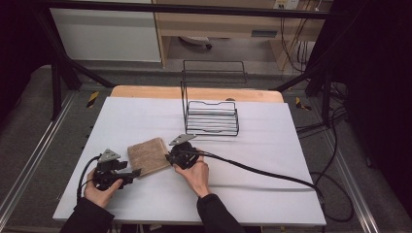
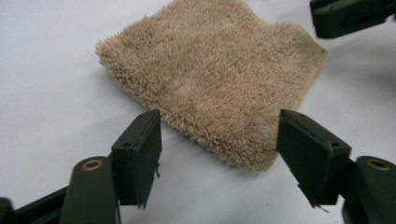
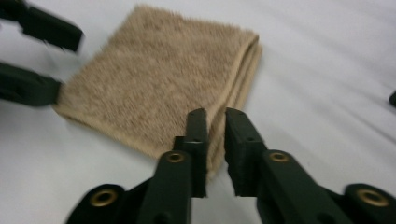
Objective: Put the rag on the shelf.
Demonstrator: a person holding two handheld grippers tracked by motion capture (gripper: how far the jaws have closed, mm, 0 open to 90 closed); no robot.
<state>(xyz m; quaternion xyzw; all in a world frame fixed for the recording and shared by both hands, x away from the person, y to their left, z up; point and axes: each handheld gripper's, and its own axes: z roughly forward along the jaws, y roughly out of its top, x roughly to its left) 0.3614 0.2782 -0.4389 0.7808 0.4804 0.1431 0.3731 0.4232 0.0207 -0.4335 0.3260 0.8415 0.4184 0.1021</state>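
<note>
A folded tan fluffy towel (image 1: pixel 148 156) lies flat on the white table (image 1: pixel 272 145), between my two grippers. My left gripper (image 1: pixel 136 173) is at the towel's near left corner. In the left gripper view the left gripper (image 2: pixel 219 119) stands wide open, jaws on either side of the towel (image 2: pixel 210 79) corner, pads off it. My right gripper (image 1: pixel 170 158) is at the towel's right edge. In the right gripper view the right gripper (image 3: pixel 215 116) has a narrow gap between its jaws, over the folded edge of the towel (image 3: pixel 159 79).
A black wire rack (image 1: pixel 211 116) stands at the middle back of the table, beyond the towel. The right gripper's cable (image 1: pixel 262 173) trails across the table to the right edge. A wooden strip (image 1: pixel 194 92) borders the far side.
</note>
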